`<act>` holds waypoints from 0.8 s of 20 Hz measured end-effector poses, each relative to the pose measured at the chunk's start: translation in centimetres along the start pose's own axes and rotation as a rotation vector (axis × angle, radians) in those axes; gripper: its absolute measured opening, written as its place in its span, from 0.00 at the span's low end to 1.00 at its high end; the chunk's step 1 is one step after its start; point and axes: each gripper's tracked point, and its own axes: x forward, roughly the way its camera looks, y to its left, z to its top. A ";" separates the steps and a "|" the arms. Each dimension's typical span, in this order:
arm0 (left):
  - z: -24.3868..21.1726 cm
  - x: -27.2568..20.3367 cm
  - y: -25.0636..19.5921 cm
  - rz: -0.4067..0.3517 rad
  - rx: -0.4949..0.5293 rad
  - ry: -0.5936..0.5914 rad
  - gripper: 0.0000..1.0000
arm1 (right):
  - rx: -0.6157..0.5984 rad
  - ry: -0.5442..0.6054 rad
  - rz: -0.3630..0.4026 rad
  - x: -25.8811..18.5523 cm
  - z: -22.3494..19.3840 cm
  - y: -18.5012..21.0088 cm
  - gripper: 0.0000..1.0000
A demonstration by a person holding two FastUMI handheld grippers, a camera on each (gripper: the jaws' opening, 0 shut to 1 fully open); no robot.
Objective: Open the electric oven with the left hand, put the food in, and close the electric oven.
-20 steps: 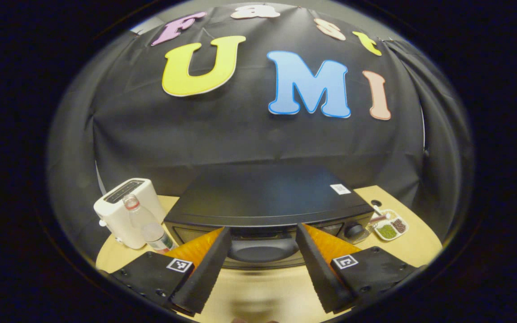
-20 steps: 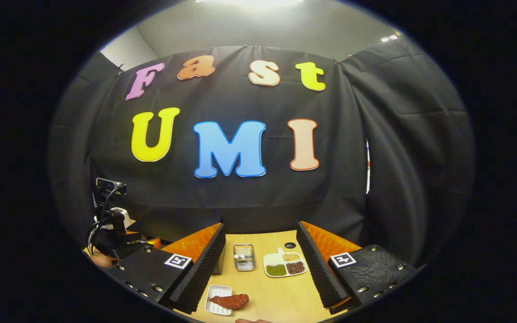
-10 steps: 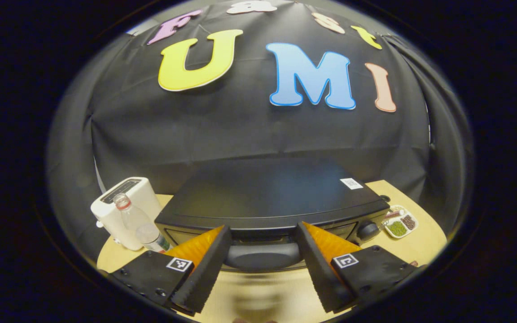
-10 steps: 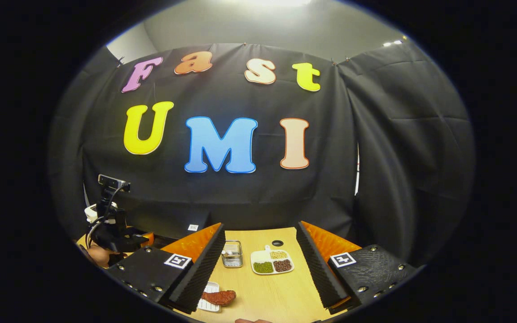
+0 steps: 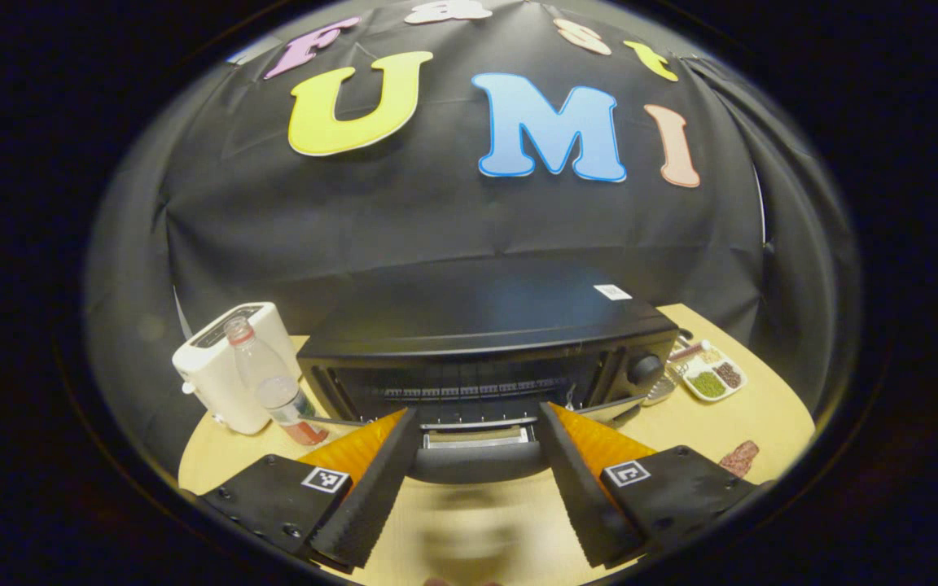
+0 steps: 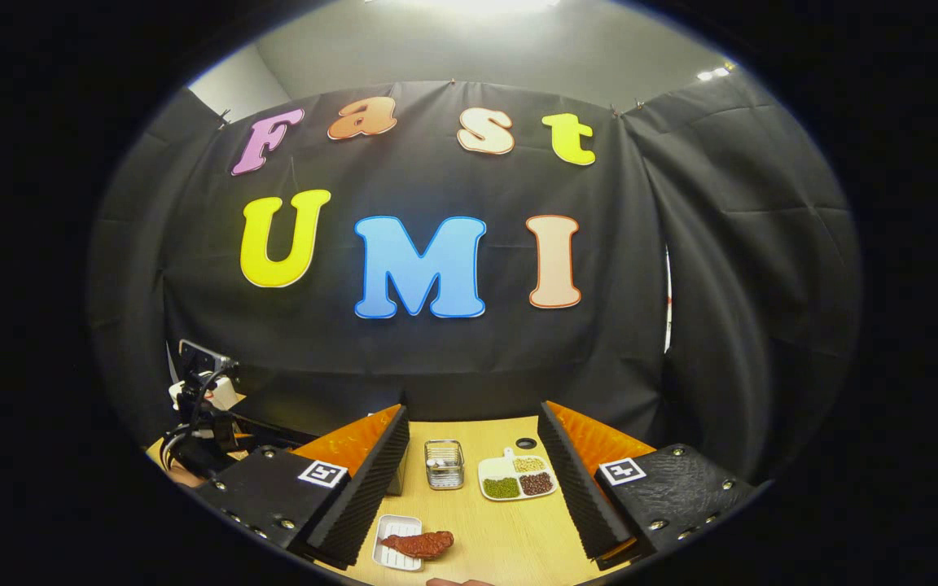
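A: What's the biggest thing on the wooden table (image 5: 762, 423)?

B: The black electric oven (image 5: 485, 334). Everything else sits around it. Its door (image 5: 469, 427) is partly dropped open, showing the rack inside.

A: And the door handle?

B: The handle (image 5: 473, 462) lies between the left gripper's (image 5: 475, 488) fingers, which are spread wide. Whether they press on it, I cannot tell.

A: What's to the oven's left?

B: A white toaster (image 5: 229, 378), with a clear plastic bottle (image 5: 273, 387) just in front of it, near the oven's corner.

A: And to its right?

B: A small divided dish (image 6: 516, 478) of beans and a little wire basket (image 6: 444, 465). Nearer than those, the food (image 6: 418, 544), a reddish-brown piece, rests on a white tray (image 6: 394, 553).

A: The right gripper?

B: The right gripper (image 6: 475, 488) hangs above the table on that side of the oven, fingers wide apart, gripping nothing.
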 end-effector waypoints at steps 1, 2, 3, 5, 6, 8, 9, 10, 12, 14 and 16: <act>-0.5 -0.4 -0.1 -0.002 0.006 0.009 1.00 | 0.000 0.000 0.006 0.0 0.0 0.3 0.96; -1.1 -0.8 -0.2 -0.004 0.011 0.018 0.98 | -0.001 0.003 0.012 -0.1 -0.1 0.4 0.96; -1.5 -1.0 -0.2 -0.006 0.015 0.022 1.00 | 0.001 0.007 0.018 -0.2 -0.2 0.6 0.96; -2.4 -1.6 -0.3 -0.010 0.025 0.038 0.98 | 0.014 0.016 0.029 -0.4 -0.5 1.0 0.96; -3.0 -1.8 -0.4 -0.013 0.034 0.046 0.98 | 0.021 0.017 0.028 -0.6 -0.5 1.1 0.96; -4.0 -2.2 -0.6 -0.019 0.041 0.059 0.98 | 0.017 -0.002 0.036 -1.1 0.2 1.8 0.96; -4.5 -2.4 -0.7 -0.022 0.045 0.068 0.98 | 0.010 -0.011 0.043 -1.4 0.6 2.2 0.97; -5.2 -2.7 -0.7 -0.023 0.049 0.083 0.98 | -0.001 -0.014 0.049 -1.6 0.5 2.4 0.97; -6.8 -2.9 -0.9 -0.026 0.048 0.113 1.00 | -0.005 -0.009 0.058 -2.0 0.2 2.7 0.96; -8.2 -3.2 -1.0 -0.035 0.049 0.134 0.98 | -0.001 -0.001 0.061 -2.4 0.0 2.7 0.97; -10.1 -3.4 -1.3 -0.050 0.061 0.176 0.98 | -0.001 0.011 0.059 -2.4 -0.4 2.6 0.96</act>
